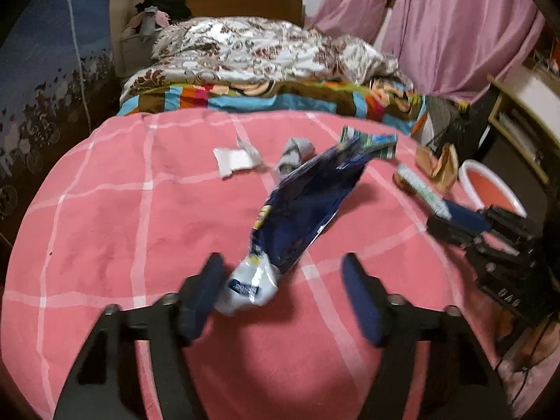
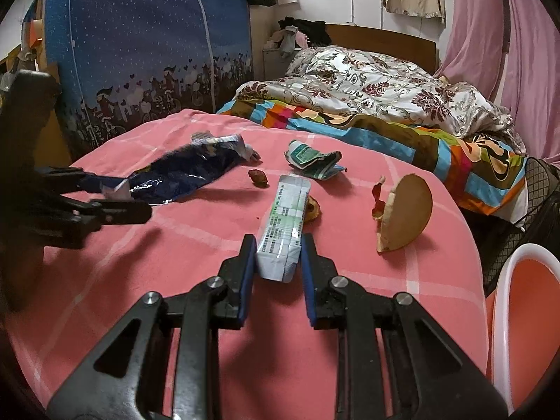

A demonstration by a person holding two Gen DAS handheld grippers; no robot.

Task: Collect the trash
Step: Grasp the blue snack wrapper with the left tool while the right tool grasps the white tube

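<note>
Gathering litter off the pink checked bed cover is the step in hand, with both tools busy at once. The right gripper is clenched on the near end of a white-and-green wrapper, its fingers pressing both sides. The left gripper straddles the pale end of a dark blue snack bag; one finger touches it, the other stands clear, so the bag is between them but not yet gripped. In the right wrist view that same bag juts from the left tool.

Next, it seems, the left fingers must close fully on the bag, and then both pieces want carrying to the white-rimmed orange bin just beside the bed.

Motion blur smears the left view, so the bag's print is unreadable. The bin is cut off by the frame edge. A crumpled green packet, a torn brown card piece and small brown scraps lie waiting.
</note>
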